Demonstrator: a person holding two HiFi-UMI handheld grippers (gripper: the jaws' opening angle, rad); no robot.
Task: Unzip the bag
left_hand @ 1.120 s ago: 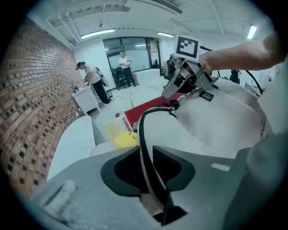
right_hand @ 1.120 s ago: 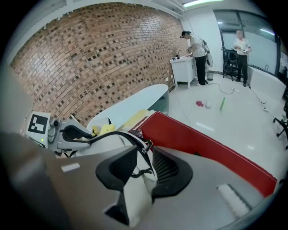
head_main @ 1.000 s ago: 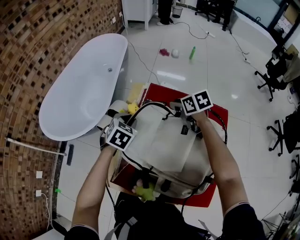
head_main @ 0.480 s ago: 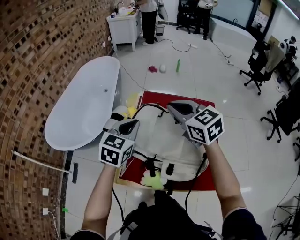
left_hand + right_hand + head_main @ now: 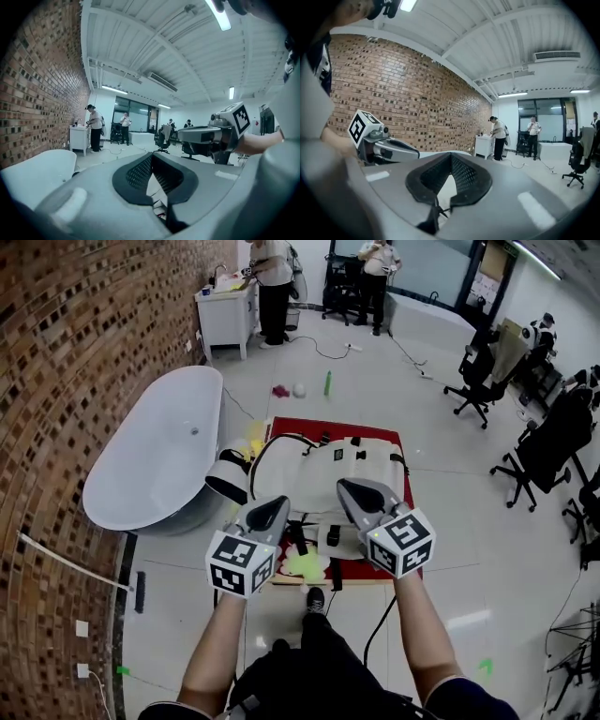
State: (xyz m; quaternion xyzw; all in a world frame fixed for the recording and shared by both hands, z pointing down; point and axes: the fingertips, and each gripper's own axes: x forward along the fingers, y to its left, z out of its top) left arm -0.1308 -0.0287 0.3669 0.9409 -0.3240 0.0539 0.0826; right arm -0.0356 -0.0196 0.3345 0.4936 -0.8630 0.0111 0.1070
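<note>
On a red floor mat [image 5: 323, 424], ahead of and below both grippers and touching neither, a cream fabric backpack with black straps [image 5: 323, 474] lies flat. It looks soft, light and floppy, so I judge the cloth would bunch behind the slider unless one gripper pins the fabric beside the zip while the other nips the pull tab, which is too small to pick out here. The left gripper [image 5: 272, 506] and right gripper [image 5: 349, 489] hover with jaws pressed together on nothing.
</note>
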